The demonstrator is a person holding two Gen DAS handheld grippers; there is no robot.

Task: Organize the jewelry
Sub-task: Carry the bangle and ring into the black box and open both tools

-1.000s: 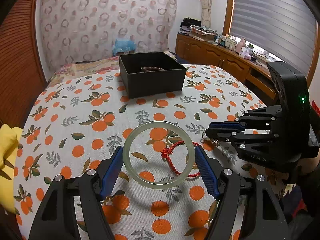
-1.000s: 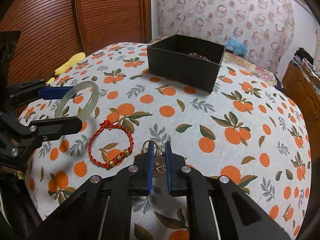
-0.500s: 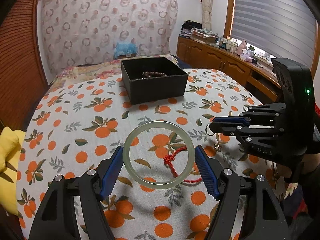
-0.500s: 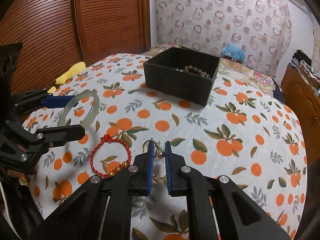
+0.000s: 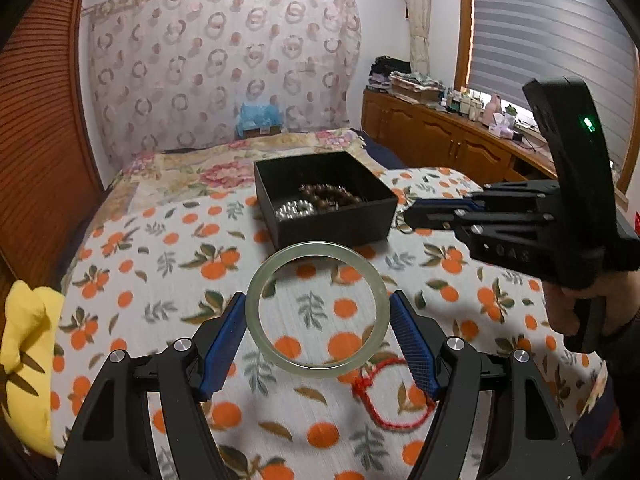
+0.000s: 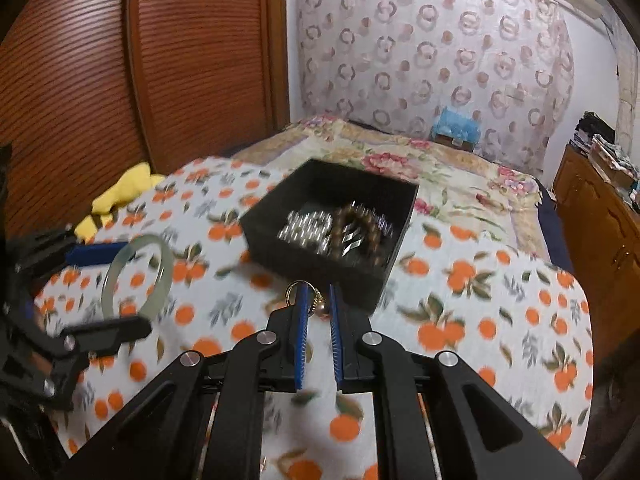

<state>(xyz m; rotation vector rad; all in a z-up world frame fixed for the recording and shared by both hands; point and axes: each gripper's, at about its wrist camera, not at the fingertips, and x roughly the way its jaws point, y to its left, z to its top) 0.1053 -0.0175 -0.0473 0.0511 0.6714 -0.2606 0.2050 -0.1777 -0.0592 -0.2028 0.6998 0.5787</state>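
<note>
You're mid-carry — your left gripper [image 5: 318,316] clamps the pale green bangle [image 5: 318,310] across its width, and your right gripper [image 6: 318,304] pinches a small gold ring charm [image 6: 298,290], both short of the black box [image 6: 332,216]. Next, bring each over the box's open top and let go inside — the red cord bracelet [image 5: 384,396] lies on the cloth

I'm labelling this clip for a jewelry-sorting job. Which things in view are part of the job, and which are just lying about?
Part of the job:
- green bangle, held in the left gripper
- gold trinket, held in the right gripper
- red cord bracelet, on the bedspread
- black box with beads

Lying about:
- yellow cloth
- blue bag
- cabinet clutter
</note>
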